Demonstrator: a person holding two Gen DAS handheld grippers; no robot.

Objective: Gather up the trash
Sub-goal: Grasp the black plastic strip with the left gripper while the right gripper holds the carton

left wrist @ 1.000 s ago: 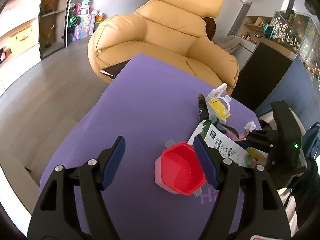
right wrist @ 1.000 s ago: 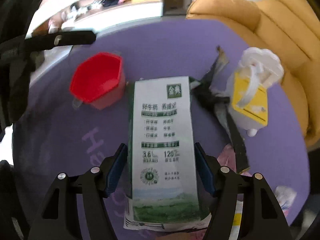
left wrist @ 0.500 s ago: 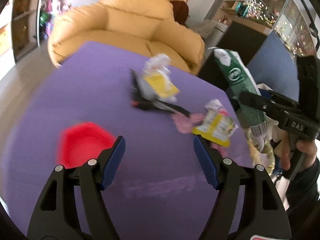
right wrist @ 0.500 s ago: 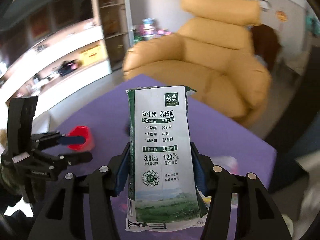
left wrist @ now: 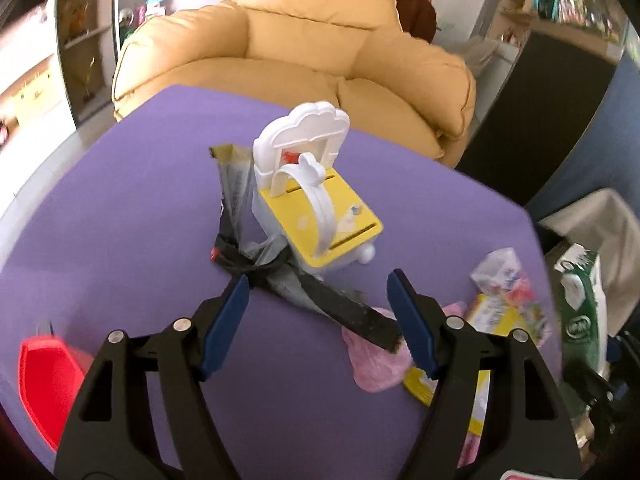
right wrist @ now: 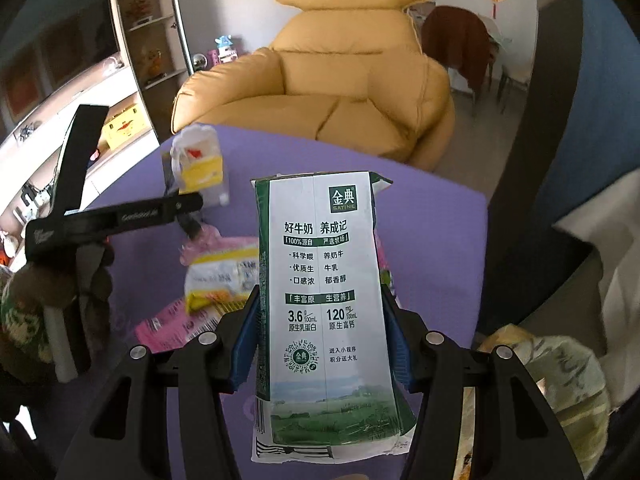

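Purple table (left wrist: 120, 240) filling the foreground, tan armchair (right wrist: 320, 92) sitting just behind its far edge; shelving running along the wall left of the armchair.

Right gripper (right wrist: 320, 336) is clamping the milk carton (right wrist: 324, 300) upright between its blue pads, pads pressing on both side walls, carton lifted clear of the table. The carton's top flap is standing torn open. At the table's right edge something pale is showing, possibly a bag (right wrist: 548, 384) for the trash; cannot tell for sure.

Left gripper (left wrist: 320, 320) is hanging wide open and holding nothing, hovering over the table with a black wrapper (left wrist: 344, 304) lying between its jaws, not touched. Just beyond the wrapper a white-and-yellow toy (left wrist: 316, 196) is standing on the table. Right of the wrapper a pink scrap (left wrist: 372, 364) and a crumpled yellow packet (left wrist: 500, 312) are lying near the table's right edge. A red cup (left wrist: 44, 376) is sitting at the table's near left corner.

Step in hand, as I read it: carrying the carton off the table to the trash bag.

Doing it well:
- keeping the squeeze steady; the thin card walls would likely buckle under more pressure
- holding the carton upright, open top up, in case dregs are remaining
- getting it fully over the bag's mouth before letting go
- keeping the left gripper out of the right's path while it is lining up on the wrapper
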